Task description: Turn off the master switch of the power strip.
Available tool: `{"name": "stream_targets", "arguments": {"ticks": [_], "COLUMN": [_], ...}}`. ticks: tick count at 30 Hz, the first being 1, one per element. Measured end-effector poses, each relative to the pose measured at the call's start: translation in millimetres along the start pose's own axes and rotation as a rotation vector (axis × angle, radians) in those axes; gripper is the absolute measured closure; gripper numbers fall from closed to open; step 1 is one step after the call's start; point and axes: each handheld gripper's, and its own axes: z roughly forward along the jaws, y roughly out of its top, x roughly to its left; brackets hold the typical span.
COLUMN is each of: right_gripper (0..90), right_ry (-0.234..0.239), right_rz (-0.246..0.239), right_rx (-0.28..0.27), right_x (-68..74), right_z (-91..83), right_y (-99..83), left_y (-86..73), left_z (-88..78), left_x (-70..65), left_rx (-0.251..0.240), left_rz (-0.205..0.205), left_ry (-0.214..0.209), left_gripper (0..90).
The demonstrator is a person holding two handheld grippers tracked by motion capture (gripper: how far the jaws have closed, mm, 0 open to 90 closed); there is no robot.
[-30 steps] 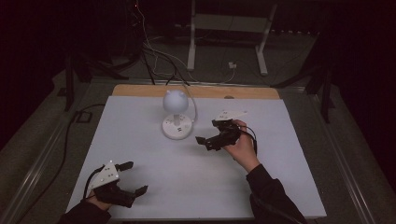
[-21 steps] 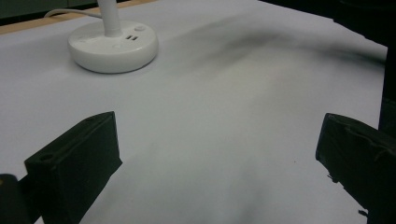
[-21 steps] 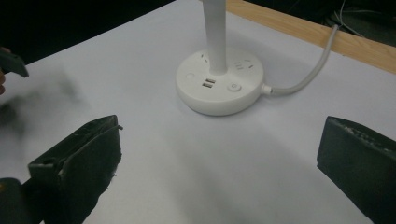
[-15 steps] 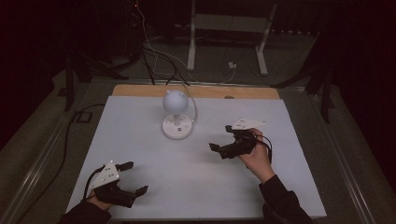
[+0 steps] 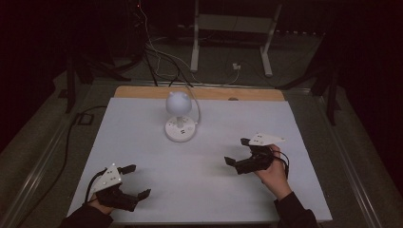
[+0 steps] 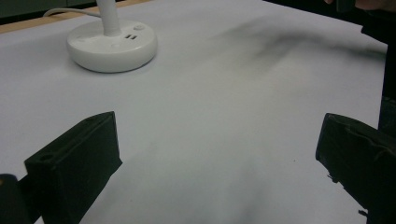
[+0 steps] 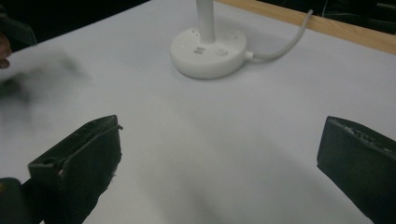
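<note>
Moved since earlier: right gripper (image 5: 237,152) has pulled back from beside the lamp (image 5: 179,116) toward the person's side of the table, now well apart from the lamp base. Left gripper has not shifted.

Left gripper (image 5: 135,180): low at the near left corner of the table (image 5: 142,142), held in a hand. Jaws wide apart, nothing between them; bare white tabletop shows in the gap in the left gripper view (image 6: 219,154).

Lamp: small white desk lamp, round head on a short stem, standing upright on its round base (image 6: 111,45) at the far middle of the table. Buttons or ports on top of the base (image 7: 208,50). Looks unlit, though the room is dim and I cannot be sure.

Lamp cord (image 7: 285,44): white, leaves the base on its far right side and runs over the wooden back edge (image 5: 142,91) of the table.

Right gripper: mid right of the table, held in a hand, grey plate on top. Jaws spread wide, holding nothing (image 7: 219,154); they point back toward the lamp base.

Reading of the change: right gripper backing off empty suggests its business at the lamp base is finished, probably a button press. Both grippers idle and clear of the lamp; work looks at or near its end.

Risk: little. Cord lies slack near the base, a snag point if either gripper goes back in.
</note>
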Motion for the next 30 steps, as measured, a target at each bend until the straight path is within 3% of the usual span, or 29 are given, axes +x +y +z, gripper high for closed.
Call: {"name": "stream_targets", "arguments": {"ticks": [19, 25, 30], "right_gripper": [0.0, 0.0, 0.0], "right_ry": [-0.084, -0.088, -0.108], "right_rz": [0.042, 0.054, 0.069], "right_rx": [0.076, 0.085, 0.134], "right_x": [-7.9, -10.9, -11.4], "right_z": [-34.7, -43.7, -53.3], "right_y": [-64.6, -79.0, -92.1], "left_y": [-0.1, -0.1, -0.1], "left_z": [-0.2, -0.1, 0.0], "left_x": [-0.2, -0.4, -0.4], "left_rx": [0.001, 0.002, 0.004], "left_rz": [0.001, 0.001, 0.001], "left_ry": [0.0, 0.0, 0.001], "left_gripper": [0.3, 0.3, 0.3]}}
